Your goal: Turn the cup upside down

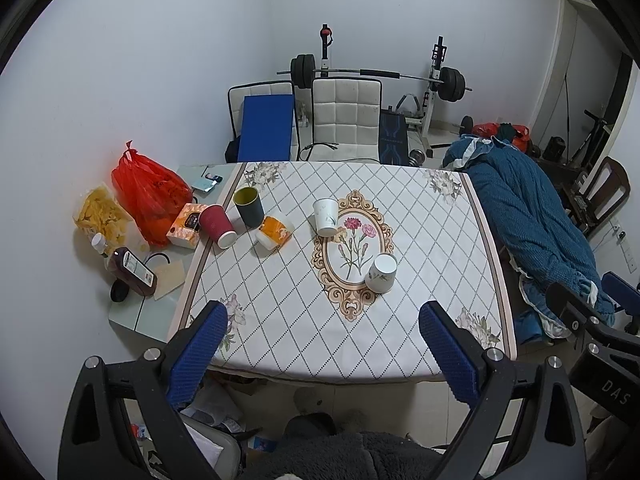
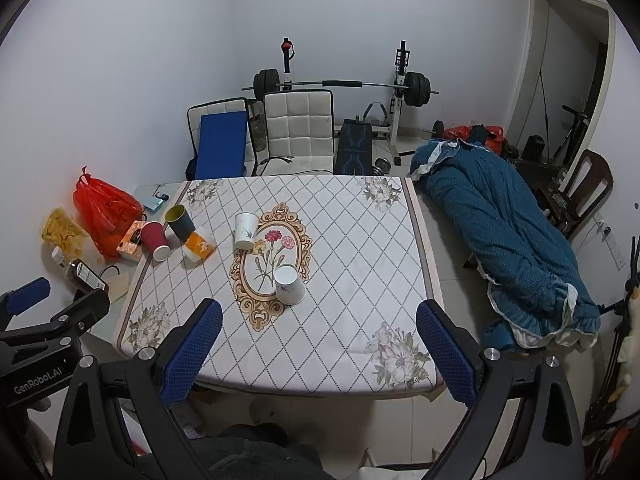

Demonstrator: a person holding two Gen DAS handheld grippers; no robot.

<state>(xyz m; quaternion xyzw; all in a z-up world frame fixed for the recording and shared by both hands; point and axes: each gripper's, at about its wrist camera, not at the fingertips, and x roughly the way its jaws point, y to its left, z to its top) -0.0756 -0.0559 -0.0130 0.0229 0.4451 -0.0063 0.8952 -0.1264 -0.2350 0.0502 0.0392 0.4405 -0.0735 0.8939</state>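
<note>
Far left, off the cloth: a bag of yellow chips (image 1: 102,214), a red plastic bag (image 1: 150,196) and a dark bottle (image 1: 134,272) lying on the bare table edge.

Next, at the cloth's left border: an orange box (image 1: 185,226), then a maroon paper cup (image 1: 216,225) standing rim-down and leaning. Just right of it a dark cup with a yellow interior (image 1: 249,206) stands upright, mouth open. An orange carton (image 1: 274,234) lies on its side beside that.

Centre: a white paper cup (image 1: 325,217) sits at the upper left of the floral medallion, wider end up as far as I can read it, so upright. A second white paper cup (image 1: 381,273) sits at the medallion's lower right edge, its flat base showing on top; I log that one as inverted. The two are well apart.

My left gripper (image 1: 322,344) hangs over the near edge of the table (image 1: 440,240), blue pads spread wide, nothing between them. My right gripper (image 2: 320,344) is likewise parted and holding nothing, short of the cups.

Right of the table: a blue quilt (image 2: 500,232) heaped on the floor. Behind: two white chairs (image 1: 346,118) and a barbell rack (image 1: 380,74).
</note>
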